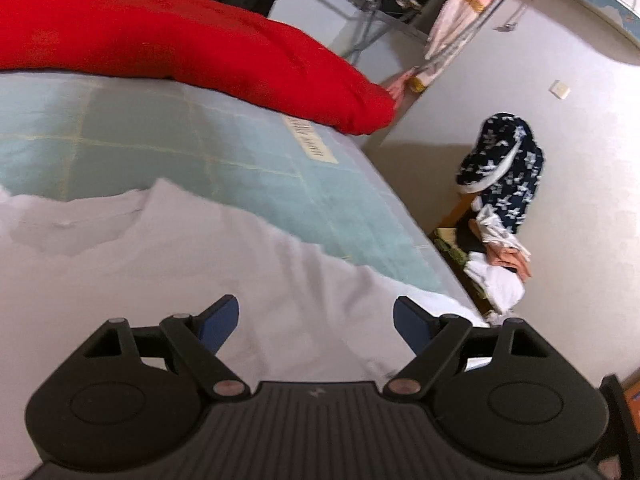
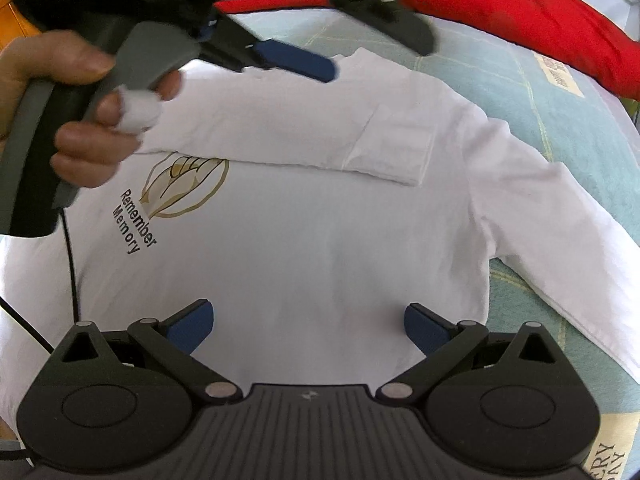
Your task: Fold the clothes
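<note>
My right tongs [image 2: 309, 326] point steeply down over the shirt [image 2: 304, 240], blue pads spread wide, nothing between them, fabric directly beneath. I can't tell whether the tips touch the cloth. The shirt lies flat on the bed [image 2: 560, 128], white, long-sleeved, with a gold logo [image 2: 186, 186] and the words "Remember Memory" over to my left. One sleeve [image 2: 288, 136] is folded across the chest, cuff ending near the middle; the other sleeve [image 2: 560, 248] runs off to the right along the pale green sheet.

Further out, upper left in the right view, a hand [image 2: 76, 120] grips the grey handle of my left tongs [image 2: 296, 62], one fingertip wrapped in white. Those tongs hang above the shirt's collar end, tilted, blurred.

From the left camera, my left tongs [image 1: 316, 318] stand released, pads well apart, empty, with white shirt [image 1: 180, 256] below and ahead of them. Beyond the shirt's edge comes bare green sheet [image 1: 160, 148], then a red quilt [image 1: 180, 44] bunched along the far side of the bed. Off the bed's right edge, a heap of clothes [image 1: 500, 200] sits on the floor by the wall.
</note>
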Demonstrator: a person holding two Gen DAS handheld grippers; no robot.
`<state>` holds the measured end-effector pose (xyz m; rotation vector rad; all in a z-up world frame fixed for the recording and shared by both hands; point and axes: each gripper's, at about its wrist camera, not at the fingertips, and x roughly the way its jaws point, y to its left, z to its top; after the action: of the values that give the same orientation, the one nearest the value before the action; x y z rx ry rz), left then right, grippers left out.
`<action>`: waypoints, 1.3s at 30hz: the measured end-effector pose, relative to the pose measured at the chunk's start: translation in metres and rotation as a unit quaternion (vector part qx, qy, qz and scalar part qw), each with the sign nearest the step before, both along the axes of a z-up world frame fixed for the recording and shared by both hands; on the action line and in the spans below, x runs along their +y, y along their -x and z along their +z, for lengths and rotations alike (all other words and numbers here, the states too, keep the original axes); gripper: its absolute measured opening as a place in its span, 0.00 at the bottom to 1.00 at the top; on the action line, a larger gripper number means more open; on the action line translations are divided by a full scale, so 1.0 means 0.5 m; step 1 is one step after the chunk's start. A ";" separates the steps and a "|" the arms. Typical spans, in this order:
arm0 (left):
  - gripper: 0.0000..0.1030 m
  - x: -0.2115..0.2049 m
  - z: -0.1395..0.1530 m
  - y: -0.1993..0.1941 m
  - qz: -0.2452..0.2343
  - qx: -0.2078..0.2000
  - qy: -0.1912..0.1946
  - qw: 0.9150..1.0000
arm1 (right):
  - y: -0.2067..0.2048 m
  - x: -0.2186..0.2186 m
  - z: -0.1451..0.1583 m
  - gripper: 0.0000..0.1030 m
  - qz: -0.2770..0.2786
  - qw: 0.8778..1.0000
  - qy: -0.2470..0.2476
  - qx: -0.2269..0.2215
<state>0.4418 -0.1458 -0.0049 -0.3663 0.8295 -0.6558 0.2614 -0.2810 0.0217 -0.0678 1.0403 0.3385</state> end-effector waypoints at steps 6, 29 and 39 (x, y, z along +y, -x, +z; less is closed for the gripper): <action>0.82 0.093 -0.006 0.033 0.047 0.016 -0.057 0.997 | -0.013 0.008 0.007 1.00 -0.009 1.000 -0.008 -0.003; 0.82 0.386 -0.077 0.143 0.260 0.021 -0.178 0.949 | -0.071 0.190 0.026 1.00 0.065 0.998 0.008 -0.018; 0.76 0.424 -0.063 0.224 0.274 0.044 -0.191 0.942 | -0.087 0.255 0.030 1.00 0.083 0.996 0.011 -0.018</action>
<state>0.3301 0.0663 -0.0363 -0.2552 0.8677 0.0450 0.3047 -0.1536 0.0365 -0.1811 1.0045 0.4757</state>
